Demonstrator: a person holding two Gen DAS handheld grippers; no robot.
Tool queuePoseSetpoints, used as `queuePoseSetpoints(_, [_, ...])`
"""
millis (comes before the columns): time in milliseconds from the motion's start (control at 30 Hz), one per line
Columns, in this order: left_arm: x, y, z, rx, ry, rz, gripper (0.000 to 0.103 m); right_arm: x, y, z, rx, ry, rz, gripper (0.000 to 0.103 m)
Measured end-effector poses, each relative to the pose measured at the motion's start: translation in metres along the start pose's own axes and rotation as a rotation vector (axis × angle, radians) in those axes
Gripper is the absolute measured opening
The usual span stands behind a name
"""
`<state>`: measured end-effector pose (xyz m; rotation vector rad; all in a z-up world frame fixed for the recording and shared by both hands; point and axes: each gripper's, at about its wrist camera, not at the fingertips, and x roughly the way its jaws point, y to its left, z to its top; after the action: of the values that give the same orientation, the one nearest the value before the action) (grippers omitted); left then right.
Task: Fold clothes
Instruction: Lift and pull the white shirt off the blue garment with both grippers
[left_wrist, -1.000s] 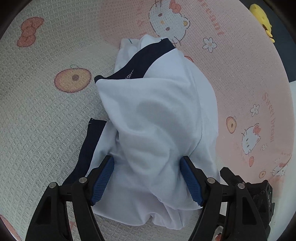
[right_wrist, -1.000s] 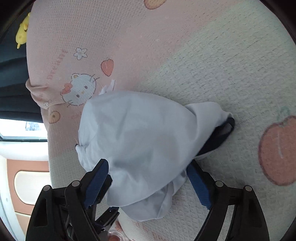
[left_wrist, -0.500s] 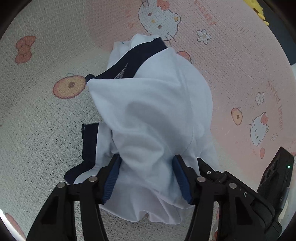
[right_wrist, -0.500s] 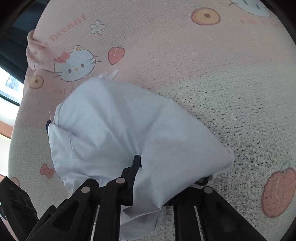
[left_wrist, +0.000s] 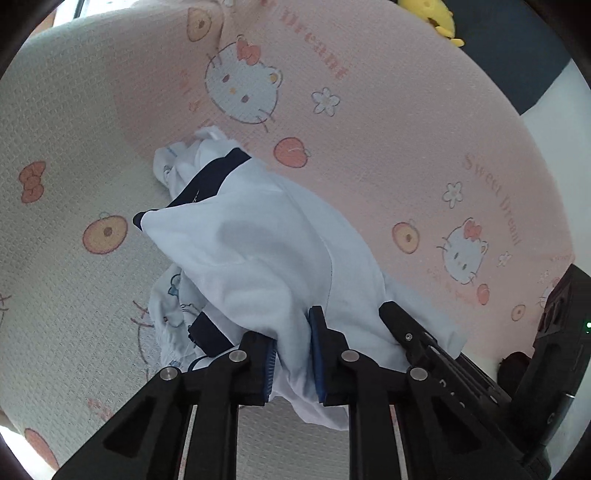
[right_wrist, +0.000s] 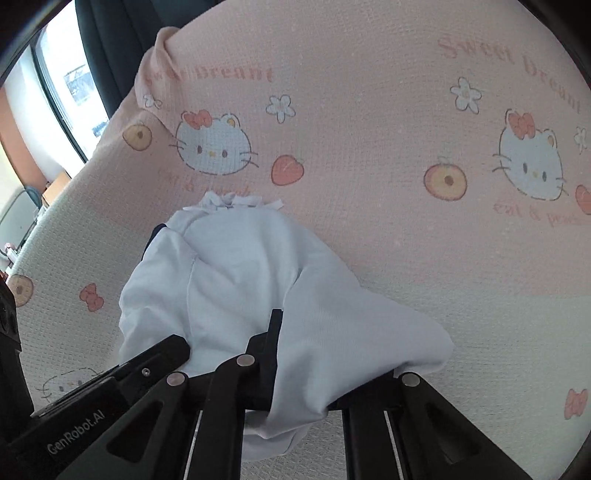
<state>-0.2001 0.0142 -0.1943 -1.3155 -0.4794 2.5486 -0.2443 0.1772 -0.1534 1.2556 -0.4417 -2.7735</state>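
My left gripper has its blue-padded fingers pinched tight on a bunch of the white shirt, at about 6 o'clock in the left view. The shirt lies crumpled on the blanket, running from my fingers up toward 11 o'clock, where its navy trim shows. Another strip of navy peeks out at 7 o'clock, low beside my left finger.

The right gripper sits just beside the left one, also closed on shirt cloth at 6 o'clock in its own view. One finger stands clear above the fabric; the other is buried under a drape of cloth, so I believe the grip is firm but can't see the far pad.

Both grips are on bunched fabric, not on a clean edge, and they are close together. To do this well I'd lift gently and draw the two grippers apart, letting the cloth hang so the hem or shoulders show themselves. I'd avoid yanking: the blanket's weave could snag, and the loose layers near the trim may tangle further.
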Motion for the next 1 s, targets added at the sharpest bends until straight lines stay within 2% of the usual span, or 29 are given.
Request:
queuePoseSetpoints(100, [-0.009, -0.027, 0.001, 0.056, -0.018, -0.018, 0.014, -0.019, -0.013, 0.003, -0.002, -0.025, -0.024, 0.007])
queuePoseSetpoints(167, [0.004, -0.057, 0.022, 0.088, -0.021, -0.025, 0.014, -0.031, -0.024, 0.002, 0.005, -0.036, -0.038, 0.007])
queuePoseSetpoints(267, [0.003, -0.078, 0.017, 0.112, -0.013, -0.047, 0.014, -0.049, -0.041, 0.001, 0.015, -0.053, -0.059, 0.007])
queuePoseSetpoints(367, [-0.01, -0.104, -0.011, 0.141, 0.0, -0.071, 0.014, -0.067, -0.06, -0.003, 0.029, -0.061, -0.079, 0.007])
queuePoseSetpoints(567, [0.002, -0.154, -0.045, 0.231, 0.052, -0.096, 0.014, -0.095, -0.115, -0.03, 0.087, -0.028, -0.116, 0.007])
queuePoseSetpoints(733, [0.015, -0.191, -0.075, 0.302, 0.106, -0.143, 0.014, -0.123, -0.157, -0.055, 0.127, -0.047, -0.17, 0.007])
queuePoseSetpoints(1000, [0.026, -0.25, -0.108, 0.395, 0.173, -0.213, 0.014, -0.162, -0.22, -0.067, 0.231, -0.071, -0.221, 0.007])
